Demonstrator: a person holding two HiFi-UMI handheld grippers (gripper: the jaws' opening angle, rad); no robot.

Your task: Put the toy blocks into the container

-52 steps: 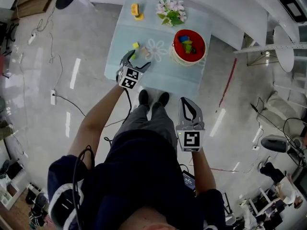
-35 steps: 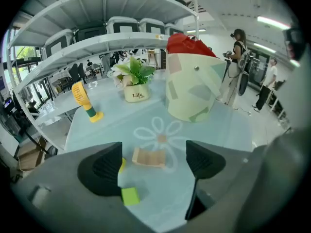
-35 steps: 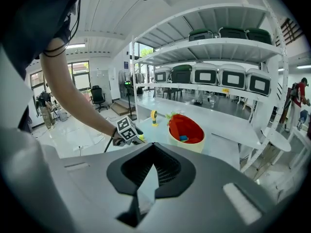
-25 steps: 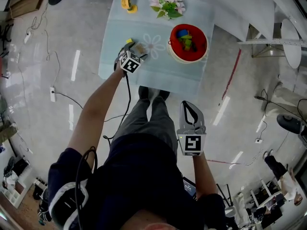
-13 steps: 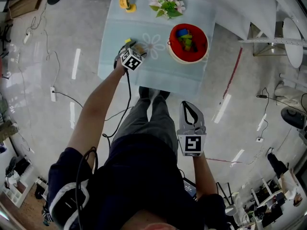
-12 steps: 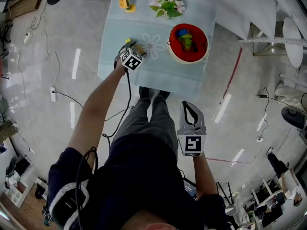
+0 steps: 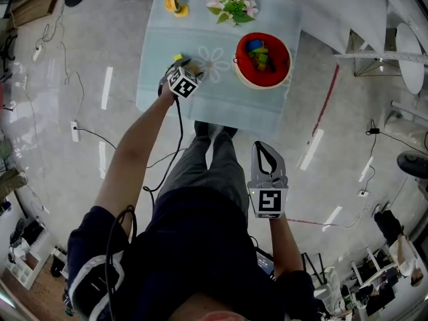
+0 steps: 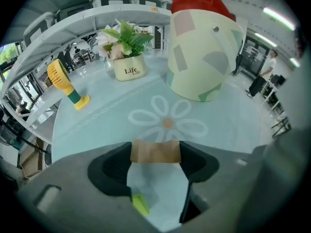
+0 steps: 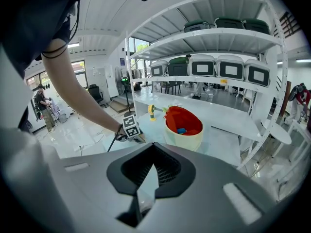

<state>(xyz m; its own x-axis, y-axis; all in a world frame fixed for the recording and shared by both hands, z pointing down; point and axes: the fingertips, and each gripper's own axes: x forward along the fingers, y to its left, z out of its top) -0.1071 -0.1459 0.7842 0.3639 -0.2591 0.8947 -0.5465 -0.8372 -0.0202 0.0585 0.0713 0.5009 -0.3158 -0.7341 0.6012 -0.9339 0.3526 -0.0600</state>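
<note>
left tongs [image 8: 155, 155] are pinching a tan block [image 8: 155, 151] across its ends just above the pale table [image 8: 97, 125], jaws having just been closing onto it. yellow-green block [image 8: 140, 204] is lying under them. right tongs [image 9: 152, 153] are hanging closed and empty over the floor. red-lined container [image 8: 200, 57] is sitting near, past the flower print, holding other blocks [image 7: 258, 53].

The right gripper's [image 9: 152, 149] jaws were shown closed and empty; beyond them, a blue block [image 9: 181, 130] was seen inside the container [image 9: 184, 141].
</note>
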